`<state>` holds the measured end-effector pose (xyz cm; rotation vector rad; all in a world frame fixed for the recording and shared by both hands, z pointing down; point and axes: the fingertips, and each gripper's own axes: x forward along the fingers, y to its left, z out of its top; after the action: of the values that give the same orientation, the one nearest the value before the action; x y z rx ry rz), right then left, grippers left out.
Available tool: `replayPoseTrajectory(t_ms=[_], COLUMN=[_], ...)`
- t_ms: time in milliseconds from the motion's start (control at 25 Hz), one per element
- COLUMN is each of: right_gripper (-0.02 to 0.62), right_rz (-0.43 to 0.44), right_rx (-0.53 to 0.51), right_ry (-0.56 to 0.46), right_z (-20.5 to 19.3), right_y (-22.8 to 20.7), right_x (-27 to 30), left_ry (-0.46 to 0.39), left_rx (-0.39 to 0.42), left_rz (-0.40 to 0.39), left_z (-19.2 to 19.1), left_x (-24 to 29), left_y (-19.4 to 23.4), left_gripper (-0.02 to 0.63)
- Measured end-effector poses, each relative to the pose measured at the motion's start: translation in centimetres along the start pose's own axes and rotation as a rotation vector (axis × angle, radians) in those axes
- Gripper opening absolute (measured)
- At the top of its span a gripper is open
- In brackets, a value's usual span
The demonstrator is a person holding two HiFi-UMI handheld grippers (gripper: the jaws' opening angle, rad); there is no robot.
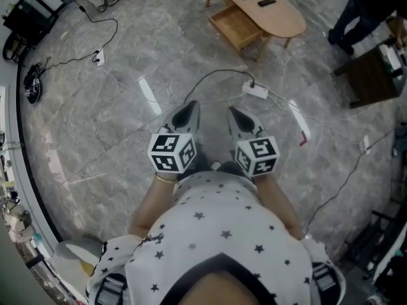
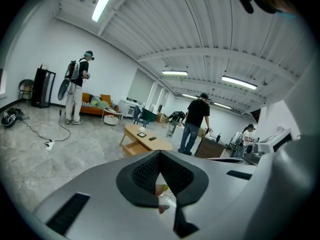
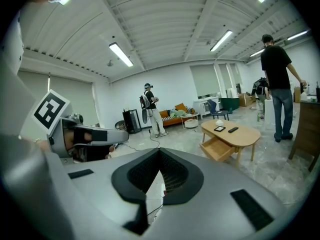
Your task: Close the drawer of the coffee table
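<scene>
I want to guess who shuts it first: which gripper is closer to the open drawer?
Right. Both are far from the drawer, but the right gripper lies almost straight below it in the head view, while the left gripper sits further left.

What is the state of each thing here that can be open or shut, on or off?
drawer: open, pulled out from under the coffee table
left gripper: shut, nothing between its jaws
right gripper: shut, nothing between its jaws
ceiling light: on

White shirt [image 1: 219, 230], black stars — grey left gripper [image 1: 189, 107], grey right gripper [image 1: 234, 112].
</scene>
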<state>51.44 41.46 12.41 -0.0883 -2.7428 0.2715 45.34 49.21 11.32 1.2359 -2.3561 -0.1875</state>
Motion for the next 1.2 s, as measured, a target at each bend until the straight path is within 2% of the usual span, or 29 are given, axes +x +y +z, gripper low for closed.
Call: replayPoseTrajectory(t_ms=[320,800,1200], right_gripper=[0.008,0.008,0.008], right_rz=[-0.017,-0.045,-0.078], right_rx=[0.0,0.021,0.039], right_ry=[0.011,0.018,0.003], right_z=[1.4,6.2,10.1], right_y=[-1.4,-3.9,-4.2], right_x=[4.7,14.6,22.3], left_ry=[0.001,0.053,0.081], left_rx=[-0.009,0.014,0.049], left_rz=[-0.009,-0.042,-0.097], left_z=[2.1,7.2,11.5], left_x=[3.9,11.3,15.9], left_y=[3.7,10.1,15.6], left_gripper=[0.006,0.006,0.006])
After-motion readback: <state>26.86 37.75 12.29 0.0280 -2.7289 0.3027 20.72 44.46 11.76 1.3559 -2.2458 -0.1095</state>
